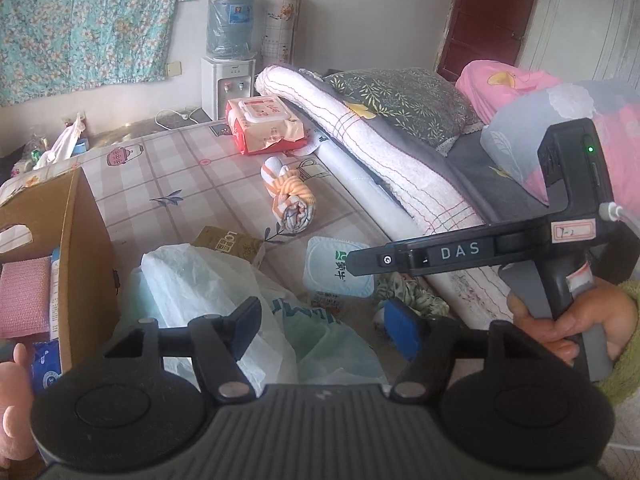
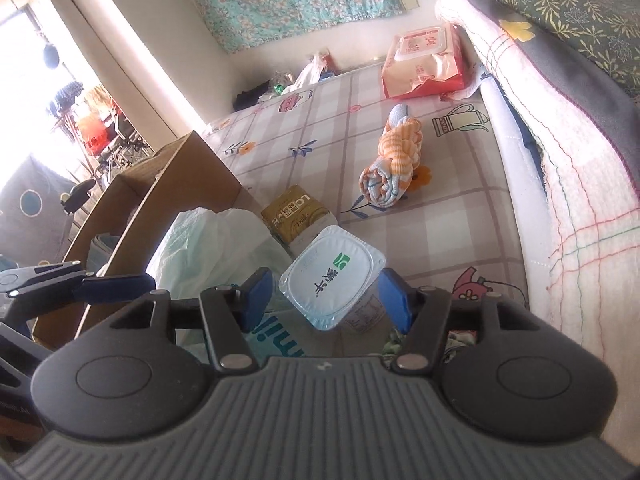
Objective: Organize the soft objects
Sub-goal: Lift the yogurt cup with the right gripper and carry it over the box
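The right gripper [image 2: 326, 300] has a cup [image 2: 334, 280] between its blue pads. The right pad touches the cup's side. The left pad [image 2: 258, 298] looks just beside the lid's edge, so it is hard to tell if the squeeze is firm. The cup is tipped over. Its white foil lid, with a green mark, faces up toward the camera, and its bottom points down and away toward 5 o'clock.

In the left wrist view the same cup [image 1: 338, 266] sits just past the tip of the right gripper [image 1: 362, 260], which comes in from 3 o'clock, held by a hand [image 1: 560, 320] in a green sleeve.

The left gripper [image 1: 324, 326] is open, with nothing pinched. Under it lies a see-through bag [image 1: 208, 280].

A rolled towel [image 2: 394, 168] lies on the checked bed sheet [image 2: 320, 128], well apart from the cup, at about 1 o'clock from it. Its long side runs from 7 o'clock to 1 o'clock. The spiral end faces 7 o'clock, and an orange striped cloth is wrapped round its middle.

A gold pack [image 2: 296, 212] lies just behind the cup. A box [image 2: 176, 184] stands at 10 o'clock, beside the bag. A red wipes pack [image 2: 424, 64] lies far back at 12 o'clock, near the folded blanket [image 2: 580, 184].
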